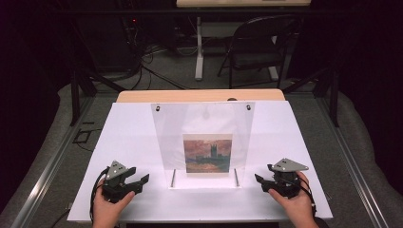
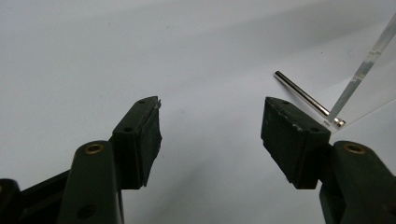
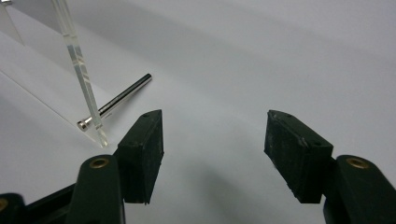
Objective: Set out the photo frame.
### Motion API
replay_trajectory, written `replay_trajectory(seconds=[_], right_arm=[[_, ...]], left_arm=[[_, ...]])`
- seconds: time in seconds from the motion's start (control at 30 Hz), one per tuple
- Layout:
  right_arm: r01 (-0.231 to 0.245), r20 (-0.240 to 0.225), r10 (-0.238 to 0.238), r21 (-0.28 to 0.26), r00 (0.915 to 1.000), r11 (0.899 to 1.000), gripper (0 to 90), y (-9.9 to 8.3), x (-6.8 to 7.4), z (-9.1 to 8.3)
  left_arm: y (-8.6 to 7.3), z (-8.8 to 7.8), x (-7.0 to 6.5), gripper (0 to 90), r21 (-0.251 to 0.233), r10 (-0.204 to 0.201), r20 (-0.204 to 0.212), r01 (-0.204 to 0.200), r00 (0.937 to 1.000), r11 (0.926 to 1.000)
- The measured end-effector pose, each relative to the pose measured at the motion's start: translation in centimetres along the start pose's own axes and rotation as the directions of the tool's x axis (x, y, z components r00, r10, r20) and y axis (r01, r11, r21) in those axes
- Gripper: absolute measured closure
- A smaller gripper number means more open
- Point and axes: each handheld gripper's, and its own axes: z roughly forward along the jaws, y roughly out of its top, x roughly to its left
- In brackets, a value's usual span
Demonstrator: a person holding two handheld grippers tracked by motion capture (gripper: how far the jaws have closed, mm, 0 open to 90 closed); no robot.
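Observation:
A clear acrylic picture frame (image 1: 204,137) stands tilted on the white table top (image 1: 128,137), held on two metal pins. Inside it is a small painting print (image 1: 207,153) of a building at sunset. My left gripper (image 1: 139,186) rests on the table at the frame's lower left, jaws open and empty. In the left gripper view the gripper (image 2: 211,130) faces bare table, with the frame's edge (image 2: 364,70) and a metal pin (image 2: 306,96) at the right. My right gripper (image 1: 260,182) sits at the frame's lower right, open and empty. In the right gripper view the gripper (image 3: 214,140) has the frame's edge (image 3: 79,65) and a pin (image 3: 116,100) at its left.
The white top lies on a wooden table (image 1: 199,95). Behind the table stand a folding chair (image 1: 259,47) and a desk leg (image 1: 199,47) on a grey floor with cables. Metal rails (image 1: 47,166) run along both sides.

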Motion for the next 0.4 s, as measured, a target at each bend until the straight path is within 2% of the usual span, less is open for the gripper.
replay_trajectory(seconds=[0.4], right_arm=[[-0.005,0.003,0.005,-0.010,1.0000,1.000,37.4,0.00,-0.10,-0.13]], left_arm=[[-0.01,-0.08,0.15,37.7,-0.014,-0.015,0.000,0.015,0.9999,0.9998]])
